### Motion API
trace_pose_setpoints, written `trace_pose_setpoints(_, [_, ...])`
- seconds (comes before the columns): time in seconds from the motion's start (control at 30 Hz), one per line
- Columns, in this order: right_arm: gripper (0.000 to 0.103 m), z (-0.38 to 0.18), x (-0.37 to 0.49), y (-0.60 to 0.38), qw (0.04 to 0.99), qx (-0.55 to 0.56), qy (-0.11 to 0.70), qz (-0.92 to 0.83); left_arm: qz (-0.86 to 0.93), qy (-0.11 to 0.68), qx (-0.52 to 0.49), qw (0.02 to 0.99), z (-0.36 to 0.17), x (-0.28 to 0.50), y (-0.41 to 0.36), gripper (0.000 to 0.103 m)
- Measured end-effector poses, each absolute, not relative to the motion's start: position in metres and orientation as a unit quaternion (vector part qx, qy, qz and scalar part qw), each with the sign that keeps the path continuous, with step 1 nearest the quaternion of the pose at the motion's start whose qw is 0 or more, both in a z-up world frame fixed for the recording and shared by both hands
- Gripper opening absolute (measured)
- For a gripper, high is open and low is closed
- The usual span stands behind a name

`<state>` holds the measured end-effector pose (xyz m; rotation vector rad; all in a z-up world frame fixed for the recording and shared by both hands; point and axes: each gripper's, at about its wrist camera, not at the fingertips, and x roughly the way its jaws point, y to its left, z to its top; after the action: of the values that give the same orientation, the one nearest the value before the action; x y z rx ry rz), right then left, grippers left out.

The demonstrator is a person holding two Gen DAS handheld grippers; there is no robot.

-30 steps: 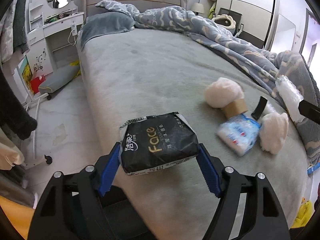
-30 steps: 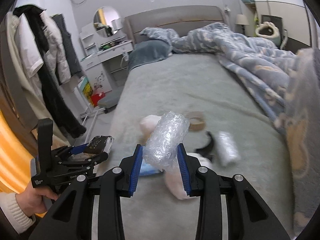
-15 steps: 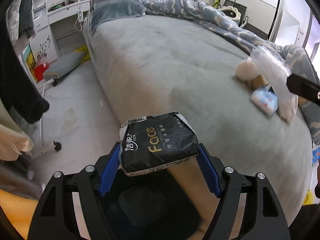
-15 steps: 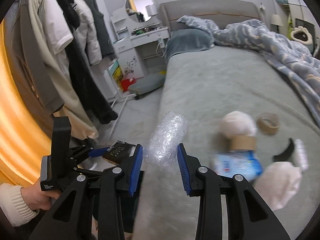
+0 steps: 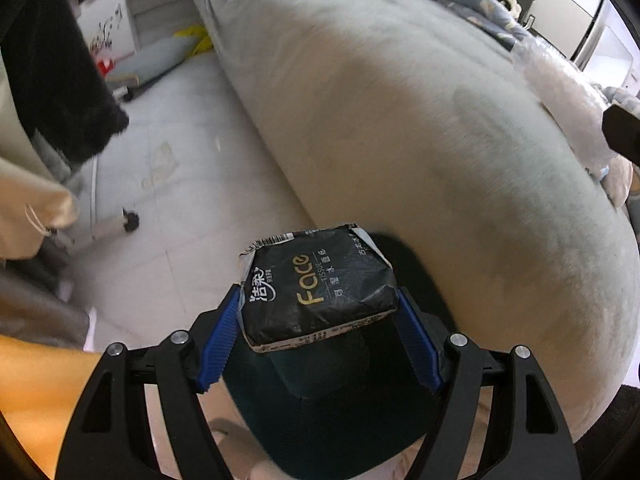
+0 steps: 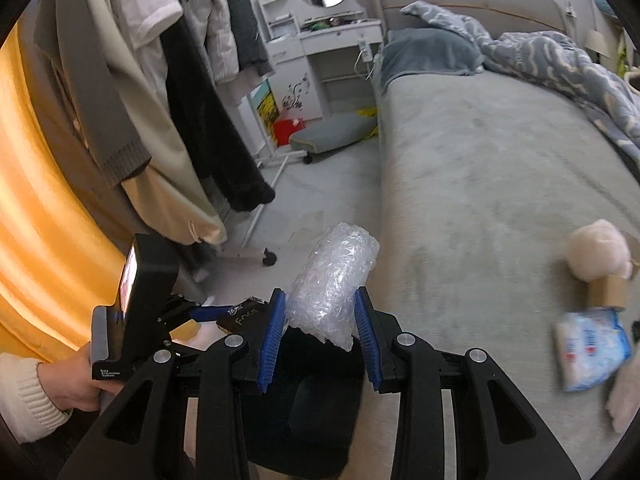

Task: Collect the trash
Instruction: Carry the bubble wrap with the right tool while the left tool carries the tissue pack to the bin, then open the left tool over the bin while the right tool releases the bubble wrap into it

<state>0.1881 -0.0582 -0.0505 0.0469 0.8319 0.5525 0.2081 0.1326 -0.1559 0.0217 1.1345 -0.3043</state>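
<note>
My left gripper (image 5: 320,312) is shut on a black tissue pack (image 5: 318,286) printed "Face", held above a dark bin (image 5: 332,408) on the floor beside the bed. My right gripper (image 6: 320,328) is shut on a crumpled wad of clear bubble wrap (image 6: 334,276), also over the dark bin (image 6: 316,404). In the right wrist view the left gripper (image 6: 224,312) shows at lower left with the black pack (image 6: 244,312), carried by a hand in a white sleeve (image 6: 28,392). On the bed lie a blue-white packet (image 6: 590,346), a cardboard roll (image 6: 610,290) and a pale fluffy wad (image 6: 600,250).
The grey bed (image 6: 500,160) fills the right side, with a blue quilt (image 6: 560,56) at its back. Clothes hang on a wheeled rack (image 6: 192,92) at left. A grey cushion (image 6: 332,132) and white dresser (image 6: 320,40) stand beyond on the tiled floor (image 5: 168,168).
Both grippers swung left off the bed and tipped down, coming over the dark bin by the bedside. Each keeps its grip; the trash left on the bed slid to the right edge of view.
</note>
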Motion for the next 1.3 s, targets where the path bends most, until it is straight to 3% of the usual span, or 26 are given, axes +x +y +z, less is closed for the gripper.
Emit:
trace_pose_setpoints(0.43, [0.036, -0.08, 0.205, -0.009, 0.852, -0.001, 0.45, 0.269, -0.162, 0.609, 0.022, 0.776, -0.195, 0.2, 0.154, 0.078])
trace_pose_setpoints(0.5, [0.036, -0.089, 0.208, -0.004, 0.844, -0.004, 0.465, 0.268, -0.167, 0.613, 0.018, 0.772, -0.198, 0.199, 0.159, 0.08])
trace_pose_setpoints(0.57, [0.036, -0.098, 0.21, 0.0, 0.836, -0.008, 0.48, 0.265, -0.171, 0.612, 0.014, 0.772, -0.198, 0.199, 0.165, 0.088])
trace_pose_setpoints(0.67, [0.036, -0.11, 0.212, 0.006, 0.828, -0.016, 0.497, 0.262, -0.171, 0.61, 0.007, 0.774, -0.196, 0.199, 0.173, 0.09])
trace_pose_setpoints(1.3, [0.037, -0.174, 0.211, 0.043, 0.781, -0.074, 0.568, 0.25, -0.138, 0.49, -0.058, 0.859, -0.127, 0.204, 0.223, 0.085])
